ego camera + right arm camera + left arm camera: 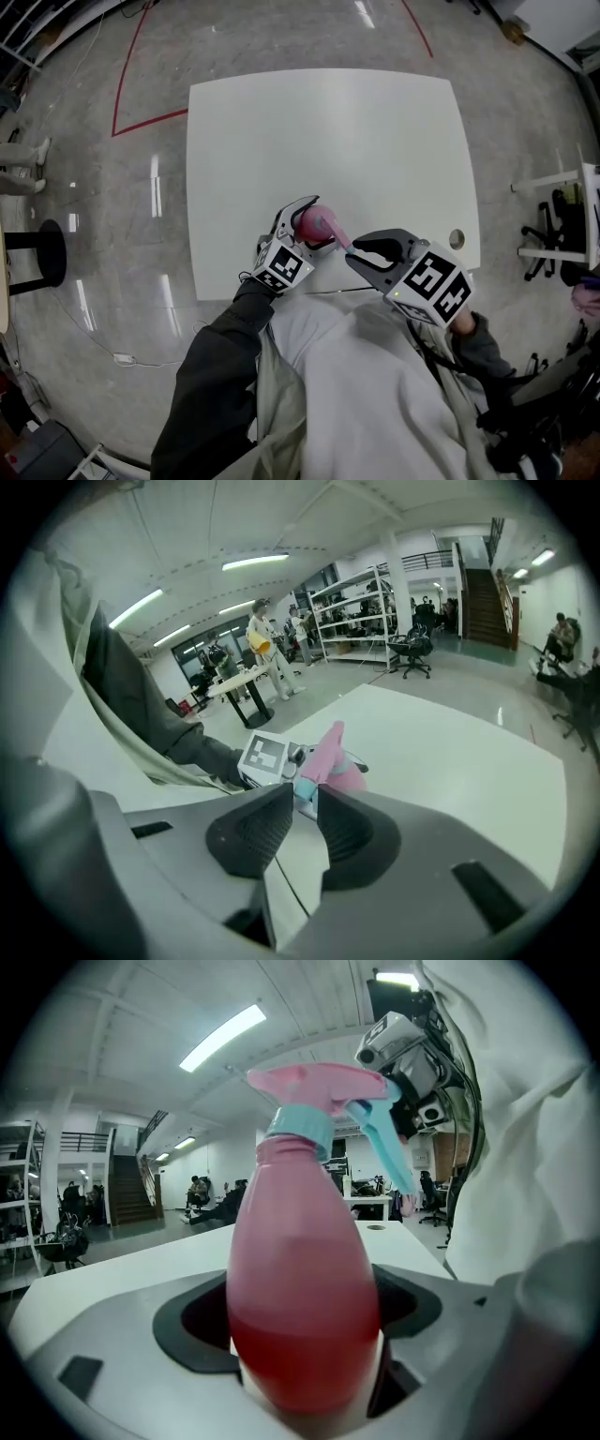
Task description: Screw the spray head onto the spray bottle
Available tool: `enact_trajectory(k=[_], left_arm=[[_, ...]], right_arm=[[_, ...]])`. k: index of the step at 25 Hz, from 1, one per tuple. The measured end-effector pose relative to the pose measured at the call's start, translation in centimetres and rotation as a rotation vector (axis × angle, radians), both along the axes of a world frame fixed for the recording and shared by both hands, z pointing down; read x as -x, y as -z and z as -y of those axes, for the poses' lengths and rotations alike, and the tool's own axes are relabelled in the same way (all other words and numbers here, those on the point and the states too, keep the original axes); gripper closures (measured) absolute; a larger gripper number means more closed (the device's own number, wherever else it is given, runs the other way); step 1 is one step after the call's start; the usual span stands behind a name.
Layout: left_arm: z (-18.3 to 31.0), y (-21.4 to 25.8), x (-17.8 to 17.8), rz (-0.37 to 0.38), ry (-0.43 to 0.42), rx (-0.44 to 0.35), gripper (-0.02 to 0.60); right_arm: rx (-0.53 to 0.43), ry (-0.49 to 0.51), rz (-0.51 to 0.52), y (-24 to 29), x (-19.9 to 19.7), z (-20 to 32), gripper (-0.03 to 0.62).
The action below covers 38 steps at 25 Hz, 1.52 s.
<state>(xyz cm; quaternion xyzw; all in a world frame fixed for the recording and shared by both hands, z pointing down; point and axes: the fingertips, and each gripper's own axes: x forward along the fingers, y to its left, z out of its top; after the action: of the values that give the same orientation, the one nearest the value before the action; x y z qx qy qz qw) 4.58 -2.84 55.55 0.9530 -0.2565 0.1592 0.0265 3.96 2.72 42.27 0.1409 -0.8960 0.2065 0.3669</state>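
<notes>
A pink spray bottle (305,1316) with red liquid stands upright between the jaws of my left gripper (314,226), which is shut on its body near the table's front edge. The pink spray head (314,1082) sits on the bottle's neck over a teal collar, its teal trigger (384,1147) hanging toward my right gripper (351,252). That gripper comes in from the right, its jaws close together, and the tip of the teal trigger (304,795) sits between its fingertips. In the right gripper view the bottle (349,778) shows just past the jaws.
The white table (375,141) has a round hole (457,238) near its front right corner. My body is close against the front edge. A black stool (37,253) stands on the floor to the left, office chairs (553,234) to the right.
</notes>
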Motion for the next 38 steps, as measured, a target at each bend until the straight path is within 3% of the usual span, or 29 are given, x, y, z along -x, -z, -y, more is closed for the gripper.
enact_trajectory(k=[4,10,11,12,13,15,16,17,18,20,22,25,26,28,29,32,36,38], left_arm=[[0.1,-0.1,-0.2,0.006,0.009,-0.002,0.158],[-0.3,-0.1,-0.7,0.021,-0.007,-0.006,0.158],[-0.3,-0.1,-0.6,0.013,-0.010,-0.002,0.158],[-0.2,-0.1,-0.4,0.002,-0.013,0.003,0.158],[-0.1,0.0,-0.3,-0.006,-0.017,0.007,0.158],[-0.1,0.0,0.0,-0.011,-0.029,0.010,0.158],[-0.2,0.0,0.0,-0.009,-0.037,0.008,0.158],[-0.3,0.0,-0.1,-0.005,-0.047,0.006,0.158],[-0.6,0.0,-0.3,0.000,-0.058,0.004,0.158],[-1.1,-0.1,-0.8,0.012,-0.082,-0.003,0.158],[-1.5,-0.1,-1.1,0.023,-0.098,-0.009,0.158],[-1.5,-0.2,-1.0,0.026,-0.098,-0.010,0.158],[-1.5,-0.2,-1.0,0.022,-0.096,-0.009,0.158],[-1.3,-0.1,-1.0,0.000,-0.086,0.000,0.158],[-1.2,0.0,-1.0,-0.015,-0.080,0.008,0.158],[-1.2,0.1,-1.4,-0.018,-0.076,0.011,0.158],[-0.9,0.1,-1.4,-0.031,-0.053,0.012,0.158],[-0.7,0.3,-1.0,-0.059,-0.026,0.024,0.158]], right_arm=[[0.057,0.022,0.068,0.1,2.4,-1.1,0.522],[0.119,0.151,0.142,1.4,3.8,-3.7,0.522],[0.060,0.188,0.154,2.6,3.3,-3.8,0.522],[-0.062,0.236,0.151,4.1,2.7,-3.4,0.520],[-0.254,0.289,0.126,5.7,2.2,-2.5,0.520],[-0.729,0.368,0.037,7.8,1.7,0.4,0.520],[-0.901,0.405,-0.011,7.8,1.9,1.8,0.520],[-0.975,0.452,-0.038,7.1,2.4,2.6,0.520],[-0.960,0.503,-0.034,6.2,3.3,2.9,0.520],[-0.837,0.595,-0.008,4.7,4.8,2.4,0.508],[-0.786,0.666,-0.047,3.5,5.5,1.9,0.464],[-0.725,0.668,-0.028,2.6,5.7,1.7,0.478],[-0.692,0.645,-0.003,2.5,5.7,1.7,0.519],[-0.649,0.567,0.042,2.4,5.9,2.4,0.537],[-0.644,0.518,0.061,2.4,5.9,2.9,0.584],[-0.604,0.380,0.082,2.2,5.7,3.8,0.599],[-0.497,0.144,-0.039,2.0,4.5,4.8,0.600],[-0.489,0.069,-0.080,2.1,4.4,4.9,0.600]])
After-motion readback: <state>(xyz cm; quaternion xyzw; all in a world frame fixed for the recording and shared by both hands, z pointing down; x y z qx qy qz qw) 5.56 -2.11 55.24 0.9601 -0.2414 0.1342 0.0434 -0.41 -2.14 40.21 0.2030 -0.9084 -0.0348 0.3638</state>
